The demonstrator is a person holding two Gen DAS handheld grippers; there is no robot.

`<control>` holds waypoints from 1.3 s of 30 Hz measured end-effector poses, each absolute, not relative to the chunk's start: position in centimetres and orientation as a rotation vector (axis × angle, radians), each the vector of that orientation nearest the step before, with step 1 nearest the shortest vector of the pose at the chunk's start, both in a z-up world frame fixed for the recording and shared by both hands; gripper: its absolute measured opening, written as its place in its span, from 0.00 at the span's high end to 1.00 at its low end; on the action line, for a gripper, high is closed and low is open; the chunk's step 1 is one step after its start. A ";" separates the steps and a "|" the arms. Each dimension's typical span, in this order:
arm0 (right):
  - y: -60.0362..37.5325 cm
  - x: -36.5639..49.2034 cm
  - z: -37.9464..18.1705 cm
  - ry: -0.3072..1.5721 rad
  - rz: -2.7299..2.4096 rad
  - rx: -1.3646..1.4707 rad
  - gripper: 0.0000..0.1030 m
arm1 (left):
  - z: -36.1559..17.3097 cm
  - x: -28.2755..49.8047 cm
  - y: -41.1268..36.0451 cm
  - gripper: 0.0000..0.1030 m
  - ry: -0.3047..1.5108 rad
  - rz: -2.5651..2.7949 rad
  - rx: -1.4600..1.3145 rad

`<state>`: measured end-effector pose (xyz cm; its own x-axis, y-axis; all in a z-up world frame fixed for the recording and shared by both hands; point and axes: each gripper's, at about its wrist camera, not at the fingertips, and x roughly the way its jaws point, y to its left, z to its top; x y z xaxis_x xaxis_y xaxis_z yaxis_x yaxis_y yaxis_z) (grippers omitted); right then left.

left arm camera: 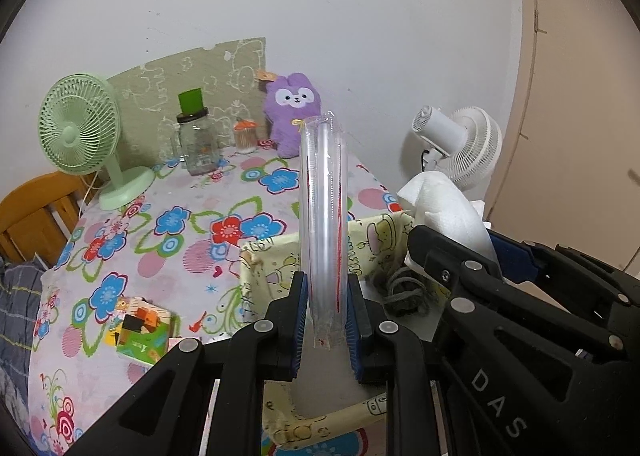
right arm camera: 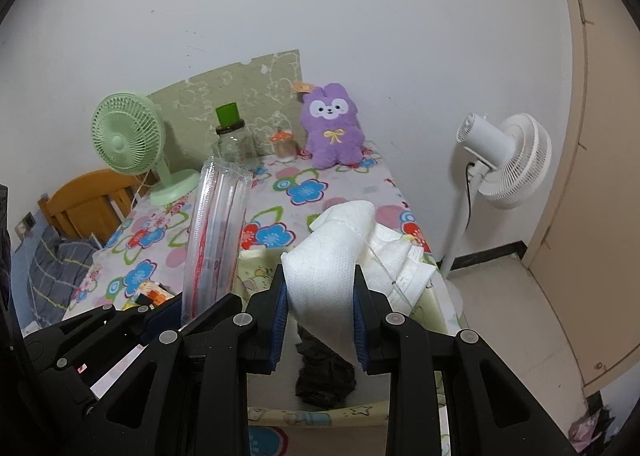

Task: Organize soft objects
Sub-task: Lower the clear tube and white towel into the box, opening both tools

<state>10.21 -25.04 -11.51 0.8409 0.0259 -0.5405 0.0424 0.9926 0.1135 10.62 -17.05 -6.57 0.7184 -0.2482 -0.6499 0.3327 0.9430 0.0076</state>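
My left gripper (left arm camera: 327, 296) is shut on the lower end of a clear plastic packet (left arm camera: 322, 208) with a red stripe, which stands upright. My right gripper (right arm camera: 320, 288) is shut on a folded white cloth (right arm camera: 332, 256). Both are over a pale yellow fabric box (left arm camera: 376, 222) with cartoon prints, and the two grippers are side by side. The same packet (right arm camera: 216, 232) shows at the left of the right wrist view, and the white cloth (left arm camera: 444, 208) at the right of the left wrist view. A dark bundle (right arm camera: 324, 372) lies inside the box (right arm camera: 256, 260). A purple plush toy (right arm camera: 332, 132) sits at the table's far end.
The table has a flowered cover (left arm camera: 180, 224). On it stand a green desk fan (left arm camera: 80, 132), a glass jar with a green lid (left arm camera: 196, 136), a small toothpick holder (left arm camera: 245, 136) and a small colourful carton (left arm camera: 140, 332). A white standing fan (right arm camera: 508, 160) stands right of the table, a wooden chair (right arm camera: 88, 200) left.
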 end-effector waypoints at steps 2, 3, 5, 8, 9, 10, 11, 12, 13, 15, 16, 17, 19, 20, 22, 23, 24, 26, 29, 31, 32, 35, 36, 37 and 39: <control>-25.3 10.3 -11.8 0.579 -0.010 0.130 0.70 | -6.9 10.7 -17.3 0.84 0.708 -0.323 0.134; -25.5 10.4 -12.1 0.583 -0.011 0.134 0.70 | -7.1 10.7 -17.4 0.84 0.713 -0.324 0.136; -25.7 10.4 -12.6 0.594 -0.013 0.141 0.70 | -7.5 10.8 -17.6 0.83 0.724 -0.323 0.142; -26.0 10.6 -13.3 0.612 -0.017 0.149 0.70 | -8.2 11.0 -17.8 0.83 0.747 -0.324 0.150; -26.1 10.7 -13.6 0.618 -0.018 0.151 0.70 | -8.5 11.1 -17.9 0.83 0.756 -0.322 0.153; -26.1 10.8 -13.9 0.626 -0.020 0.155 0.70 | -8.8 11.2 -18.0 0.82 0.766 -0.322 0.156; -26.2 11.0 -14.1 0.632 -0.021 0.159 0.70 | -9.1 11.3 -18.0 0.81 0.774 -0.323 0.158; -26.3 11.1 -14.4 0.639 -0.023 0.163 0.70 | -9.3 11.4 -18.1 0.81 0.780 -0.323 0.159; -26.4 11.3 -14.6 0.643 -0.024 0.164 0.70 | -9.5 11.5 -18.1 0.80 0.790 -0.326 0.158; -26.4 11.5 -15.1 0.652 -0.027 0.168 0.70 | -10.0 11.7 -18.2 0.77 0.806 -0.330 0.153; -26.5 11.6 -15.3 0.656 -0.027 0.170 0.70 | -10.2 11.8 -18.3 0.74 0.815 -0.331 0.151; -26.5 11.8 -15.4 0.661 -0.026 0.172 0.69 | -10.4 11.9 -18.3 0.72 0.824 -0.332 0.151; -26.6 12.1 -15.9 0.674 -0.019 0.177 0.69 | -10.8 12.1 -18.2 0.69 0.835 -0.333 0.151; -26.6 12.3 -16.0 0.679 -0.017 0.180 0.69 | -10.9 12.2 -18.2 0.67 0.841 -0.333 0.150; -26.7 12.6 -16.4 0.692 -0.010 0.194 0.69 | -11.2 12.5 -18.3 0.64 0.850 -0.335 0.150; -26.7 12.7 -16.6 0.699 -0.008 0.201 0.69 | -11.3 12.5 -18.3 0.63 0.853 -0.335 0.152; -26.8 12.9 -16.7 0.706 -0.007 0.204 0.67 | -11.3 12.7 -18.3 0.61 0.856 -0.335 0.154; -26.8 13.1 -16.9 0.711 -0.010 0.204 0.64 | -11.4 12.8 -18.4 0.51 0.861 -0.335 0.157; -26.8 13.3 -17.1 0.732 -0.006 0.208 0.54 | -11.4 12.7 -18.6 0.42 0.863 -0.358 0.158; -26.9 13.4 -17.1 0.755 0.021 0.217 0.49 | -11.2 12.7 -18.7 0.37 0.864 -0.370 0.154; -26.9 13.4 -17.1 0.759 0.024 0.220 0.49 | -11.2 12.7 -18.7 0.35 0.867 -0.369 0.157; -26.9 13.3 -17.0 0.762 0.028 0.224 0.46 | -10.9 12.5 -18.7 0.26 0.865 -0.372 0.170; -26.8 13.3 -16.9 0.767 0.032 0.223 0.43 | -10.8 12.4 -18.7 0.25 0.862 -0.373 0.172; -26.7 13.3 -16.9 0.770 0.036 0.220 0.39 | -10.7 12.4 -18.6 0.24 0.865 -0.382 0.170; -26.4 13.0 -16.5 0.764 0.022 0.209 0.28 | -10.4 12.0 -18.5 0.19 0.851 -0.388 0.168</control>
<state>13.00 -26.41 -16.50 0.7229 0.0956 -0.6843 0.0558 0.9790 0.1958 11.97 -18.47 -10.36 0.5946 -0.2657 -0.7588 0.3980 0.9174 -0.0093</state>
